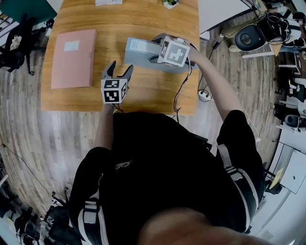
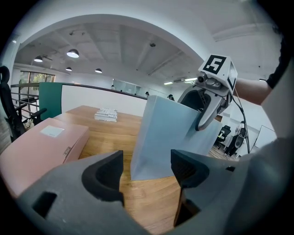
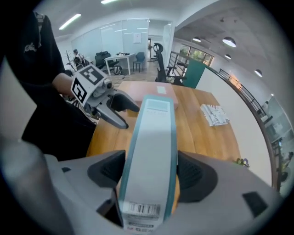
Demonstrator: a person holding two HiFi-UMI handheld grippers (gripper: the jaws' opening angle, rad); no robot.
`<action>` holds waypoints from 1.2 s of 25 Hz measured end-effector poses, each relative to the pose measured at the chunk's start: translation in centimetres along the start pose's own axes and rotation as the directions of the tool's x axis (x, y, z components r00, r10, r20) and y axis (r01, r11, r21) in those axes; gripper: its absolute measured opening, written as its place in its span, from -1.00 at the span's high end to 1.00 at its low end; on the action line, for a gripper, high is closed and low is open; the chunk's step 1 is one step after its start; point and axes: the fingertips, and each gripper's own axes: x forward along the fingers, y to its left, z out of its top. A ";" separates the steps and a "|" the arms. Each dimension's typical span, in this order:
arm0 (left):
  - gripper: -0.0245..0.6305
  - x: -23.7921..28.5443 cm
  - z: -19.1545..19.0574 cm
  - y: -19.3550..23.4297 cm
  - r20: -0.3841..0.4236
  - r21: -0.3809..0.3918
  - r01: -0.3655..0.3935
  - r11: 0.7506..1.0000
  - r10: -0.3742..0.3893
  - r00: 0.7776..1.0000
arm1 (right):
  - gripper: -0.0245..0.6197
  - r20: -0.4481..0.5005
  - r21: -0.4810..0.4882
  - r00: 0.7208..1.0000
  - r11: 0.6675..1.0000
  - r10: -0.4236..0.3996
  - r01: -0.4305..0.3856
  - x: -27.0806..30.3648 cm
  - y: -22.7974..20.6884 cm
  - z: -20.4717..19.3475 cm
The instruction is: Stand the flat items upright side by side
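A blue-grey file box stands upright on its long edge on the wooden table. My right gripper straddles its top edge at the right end. In the right gripper view the box's labelled spine fills the space between the jaws of that gripper, with a sliver of table showing beside the right pad. My left gripper hovers open and empty near the table's front edge, a short way in front of the box. A pink file box lies flat at the table's left.
A white stack of booklets and a small plant sit at the table's far edge. Cables hang off the right side. Office chairs and desks stand around on the wood floor.
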 end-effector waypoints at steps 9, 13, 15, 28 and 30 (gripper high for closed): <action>-0.08 0.5 -0.2 2.0 -0.030 -0.004 0.018 1.000 -0.018 0.999 | -0.04 -0.039 0.053 0.999 0.999 0.010 -0.008 1.6 0.5 -0.3; -0.08 1.5 0.5 1.8 -0.036 0.021 0.041 0.999 -0.040 0.999 | 0.01 -0.002 0.121 0.999 0.992 -0.035 0.035 1.1 0.0 -0.6; -0.08 2.0 1.0 2.2 -0.033 0.034 0.041 0.999 -0.040 0.999 | 0.02 0.026 0.168 0.997 0.983 -0.077 0.071 0.6 -0.6 -0.5; -0.06 5.8 5.0 1.2 -0.043 0.109 0.120 0.987 -0.116 0.992 | 0.02 0.184 0.562 0.827 0.747 -0.531 0.354 -7.6 -6.2 -3.0; -0.06 6.4 5.7 0.3 -0.042 0.126 0.147 0.981 -0.143 0.989 | 0.02 0.187 0.611 0.778 0.691 -0.600 0.386 -8.7 -6.5 -3.7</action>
